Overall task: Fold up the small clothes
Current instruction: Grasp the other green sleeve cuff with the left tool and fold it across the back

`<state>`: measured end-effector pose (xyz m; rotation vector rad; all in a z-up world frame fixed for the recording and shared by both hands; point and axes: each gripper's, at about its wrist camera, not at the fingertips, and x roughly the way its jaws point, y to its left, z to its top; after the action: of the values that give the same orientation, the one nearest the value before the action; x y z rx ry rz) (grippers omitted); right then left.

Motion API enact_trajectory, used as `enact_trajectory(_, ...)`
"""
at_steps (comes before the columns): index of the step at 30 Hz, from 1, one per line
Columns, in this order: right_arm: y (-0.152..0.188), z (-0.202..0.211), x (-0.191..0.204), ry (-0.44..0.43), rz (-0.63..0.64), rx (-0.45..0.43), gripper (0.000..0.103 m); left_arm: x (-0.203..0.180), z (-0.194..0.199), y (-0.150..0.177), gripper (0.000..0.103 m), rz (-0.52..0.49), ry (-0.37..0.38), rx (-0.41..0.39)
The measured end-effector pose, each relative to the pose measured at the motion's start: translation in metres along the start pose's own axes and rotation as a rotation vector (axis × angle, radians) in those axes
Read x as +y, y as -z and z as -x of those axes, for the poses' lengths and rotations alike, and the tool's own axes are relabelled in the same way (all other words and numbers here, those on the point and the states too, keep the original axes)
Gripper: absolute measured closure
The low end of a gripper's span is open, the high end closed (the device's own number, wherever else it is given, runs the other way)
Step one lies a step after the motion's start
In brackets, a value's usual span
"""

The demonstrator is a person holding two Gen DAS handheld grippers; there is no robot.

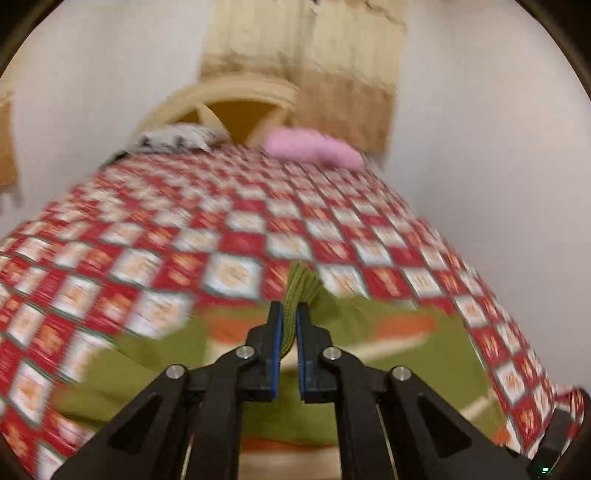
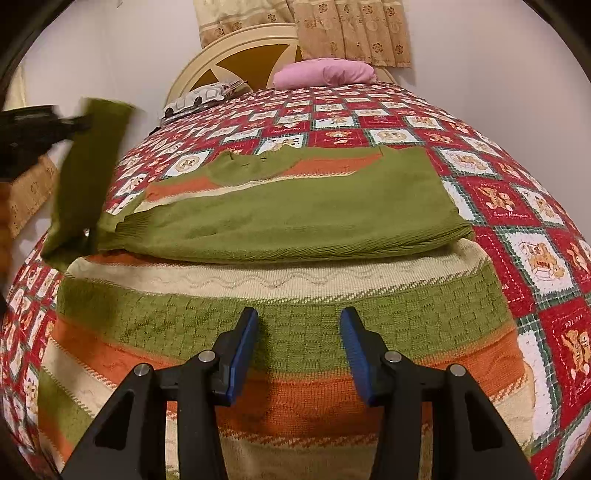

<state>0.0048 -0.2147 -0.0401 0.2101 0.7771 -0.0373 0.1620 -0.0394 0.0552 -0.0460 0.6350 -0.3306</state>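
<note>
A pink pillow and a grey patterned pillow lie at the far end of the bed by the cream headboard, well apart from the work; a tan curtain hangs behind; nothing stands between the grippers and the garment. The striped green, orange and cream sweater lies flat on the red checked bedspread, its body near the close edge, open quilt beyond and to the right. The left gripper is pinching the ribbed green sleeve, held up at the sweater's left side; the right gripper hovers over the sweater with fingers spread, gripping nothing.
</note>
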Motion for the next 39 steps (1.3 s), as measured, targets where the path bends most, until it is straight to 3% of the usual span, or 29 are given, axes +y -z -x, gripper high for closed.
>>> enact_trajectory(3, 0.000, 0.000, -0.001, -0.004, -0.003, -0.001, 0.055, -0.025, -0.026, 0.026, 0.095, -0.032, 0.020, 0.099)
enact_trajectory(5, 0.000, 0.000, -0.001, -0.006, -0.005, -0.001, 0.055, -0.035, -0.031, 0.043, 0.087, -0.061, 0.018, 0.167)
enact_trajectory(6, 0.000, 0.000, -0.001, -0.007, -0.006, 0.000, 0.055, -0.037, -0.030, 0.049, 0.074, -0.077, 0.021, 0.193)
enact_trajectory(7, 0.000, 0.000, -0.002, -0.009, -0.008, 0.000, 0.055, -0.036, -0.027, 0.053, 0.053, -0.085, 0.024, 0.207)
enact_trajectory(9, 0.000, 0.000, -0.004, -0.017, -0.015, 0.000, 0.055, -0.022, -0.007, 0.062, 0.032, -0.073, 0.038, 0.197)
enact_trajectory(12, 0.000, 0.000, -0.007, -0.027, -0.024, -0.003, 0.055, 0.016, 0.026, 0.067, 0.023, -0.001, 0.072, 0.157)
enact_trajectory(15, -0.002, 0.001, -0.007, -0.033, -0.028, -0.002, 0.055, 0.065, 0.048, 0.070, 0.022, 0.106, 0.028, 0.126)
enact_trajectory(20, -0.032, 0.026, 0.012, -0.146, -0.040, -0.075, 0.055, 0.145, 0.076, 0.078, 0.022, 0.256, -0.200, 0.021)
enact_trajectory(22, -0.051, 0.026, 0.031, -0.178, -0.008, -0.082, 0.055, 0.169, 0.075, 0.085, 0.022, 0.307, -0.239, 0.029)
enact_trajectory(26, -0.080, -0.020, 0.068, -0.198, 0.046, 0.018, 0.055, 0.186, 0.066, 0.104, 0.022, 0.390, -0.218, 0.062)
enact_trajectory(31, -0.082, -0.083, 0.096, -0.146, 0.062, 0.156, 0.055, 0.175, 0.054, 0.117, 0.022, 0.364, -0.189, 0.117)
enact_trajectory(33, -0.078, -0.088, 0.103, -0.112, 0.097, 0.135, 0.055, 0.173, 0.048, 0.117, 0.022, 0.354, -0.180, 0.129)
enact_trajectory(35, -0.076, -0.086, 0.106, -0.107, 0.117, 0.119, 0.068, 0.173, 0.039, 0.116, 0.022, 0.350, -0.197, 0.144)
enact_trajectory(36, -0.077, -0.086, 0.105, -0.104, 0.120, 0.124, 0.092, 0.174, 0.035, 0.115, 0.022, 0.354, -0.204, 0.155)
enact_trajectory(39, -0.086, -0.074, 0.096, -0.142, 0.086, 0.093, 0.095, 0.179, 0.035, 0.112, 0.022, 0.400, -0.193, 0.141)
